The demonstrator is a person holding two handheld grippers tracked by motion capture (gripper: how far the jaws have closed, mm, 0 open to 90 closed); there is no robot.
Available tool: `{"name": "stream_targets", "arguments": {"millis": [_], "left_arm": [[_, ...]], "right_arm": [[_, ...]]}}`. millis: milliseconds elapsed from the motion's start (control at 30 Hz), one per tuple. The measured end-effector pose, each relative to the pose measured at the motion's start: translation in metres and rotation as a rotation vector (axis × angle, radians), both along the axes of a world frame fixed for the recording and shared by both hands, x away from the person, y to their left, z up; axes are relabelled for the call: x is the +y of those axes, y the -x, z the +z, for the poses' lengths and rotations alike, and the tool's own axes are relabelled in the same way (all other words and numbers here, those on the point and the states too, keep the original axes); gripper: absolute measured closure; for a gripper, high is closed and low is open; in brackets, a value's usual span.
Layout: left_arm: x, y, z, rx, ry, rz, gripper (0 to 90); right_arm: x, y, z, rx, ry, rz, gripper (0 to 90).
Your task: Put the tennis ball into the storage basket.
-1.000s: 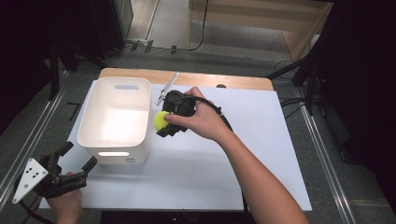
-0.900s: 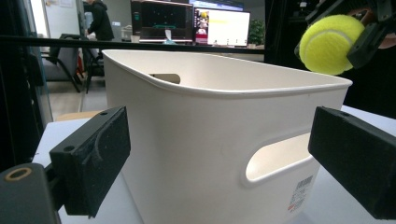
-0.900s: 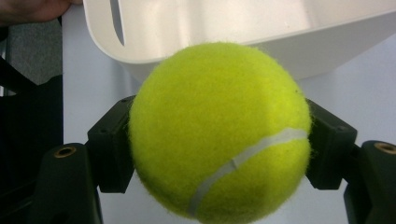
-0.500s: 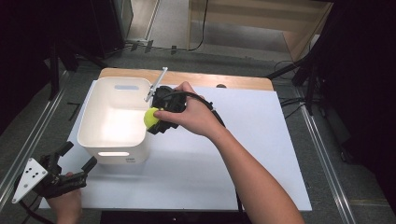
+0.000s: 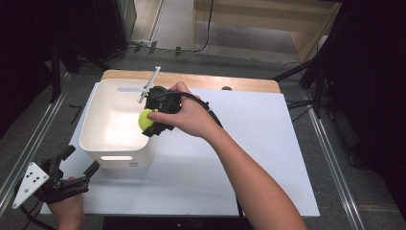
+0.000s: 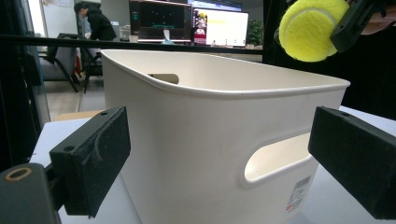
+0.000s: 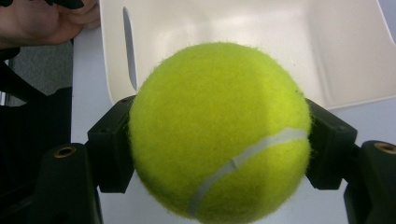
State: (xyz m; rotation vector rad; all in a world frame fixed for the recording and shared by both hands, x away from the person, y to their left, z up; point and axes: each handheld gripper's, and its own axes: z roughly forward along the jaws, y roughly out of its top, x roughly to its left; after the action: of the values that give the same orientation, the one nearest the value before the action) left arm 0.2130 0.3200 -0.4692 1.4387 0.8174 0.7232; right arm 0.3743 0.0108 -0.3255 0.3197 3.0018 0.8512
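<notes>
Two jaws of my right gripper [image 5: 152,120] are clenched on a fuzzy yellow-green tennis ball [image 5: 145,119] with a pale seam, one pad pressed to each flank of it. I hold the ball in the air at the right rim of the white rectangular plastic bin [image 5: 103,154], just over its edge, so that it hangs half over the bin's hollow. My left gripper [image 5: 75,166] rests low at the bin's near left corner, clear of the wall, its jaws spread wide with nothing between them; in the left gripper view the bin's handle slot sits between the two pads, farther off.

I judge the step in hand to be carrying the ball over the bin for a drop. The next move calls for bringing it a little further inward past the rim, then letting the jaws go so it falls inside rather than glancing off the edge onto the white counter [image 5: 268,153].

As for writing, a small barcode sticker [image 6: 299,192] sits on the bin's wall below the handle slot, too small to read. The ball shows no legible brand.
</notes>
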Motion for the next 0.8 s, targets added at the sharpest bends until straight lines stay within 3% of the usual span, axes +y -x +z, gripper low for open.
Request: {"name": "stream_targets", "arguments": {"millis": [800], "left_arm": [[0.001, -0.001, 0.0, -0.002, 0.003, -0.004, 5.8]], "right_arm": [[0.033, -0.003, -0.01, 0.006, 0.019, 0.043, 23.8]]}}
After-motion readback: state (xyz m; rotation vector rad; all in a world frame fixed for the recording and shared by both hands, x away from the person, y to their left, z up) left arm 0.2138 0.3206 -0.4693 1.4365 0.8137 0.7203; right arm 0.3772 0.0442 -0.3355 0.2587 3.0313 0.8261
